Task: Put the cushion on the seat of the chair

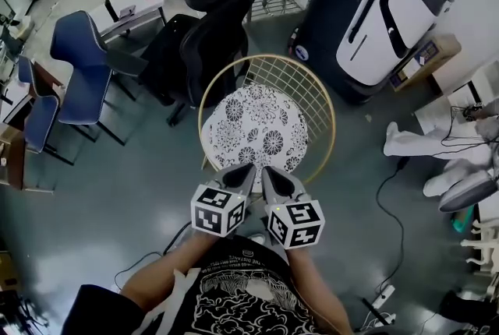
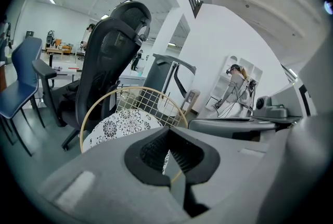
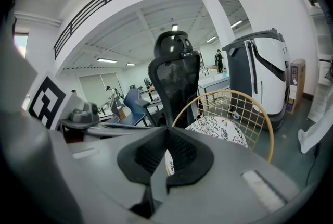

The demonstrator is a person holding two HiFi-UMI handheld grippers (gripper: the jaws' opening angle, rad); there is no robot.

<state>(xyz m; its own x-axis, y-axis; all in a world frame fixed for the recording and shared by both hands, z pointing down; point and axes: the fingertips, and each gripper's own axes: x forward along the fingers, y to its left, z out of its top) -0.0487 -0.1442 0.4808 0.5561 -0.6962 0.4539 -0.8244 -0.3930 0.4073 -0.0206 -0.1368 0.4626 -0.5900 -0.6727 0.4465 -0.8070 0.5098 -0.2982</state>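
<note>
A round white cushion with a black flower print (image 1: 253, 127) lies on the seat of the gold wire chair (image 1: 327, 115). My left gripper (image 1: 243, 170) and right gripper (image 1: 271, 171) sit side by side at the cushion's near edge, both pointing at it. In the left gripper view the jaws (image 2: 169, 128) meet at the tips with nothing between them, and the cushion (image 2: 117, 124) shows beyond. The right gripper (image 3: 167, 128) also has its tips together, with the cushion (image 3: 221, 126) and the chair's rim (image 3: 268, 124) ahead.
A black mesh office chair (image 1: 218, 14) stands right behind the wire chair. Blue chairs (image 1: 82, 61) are to the left, and a large black and white machine (image 1: 382, 14) is to the right. A cable (image 1: 386, 201) and a power strip (image 1: 382, 298) lie on the floor at the right.
</note>
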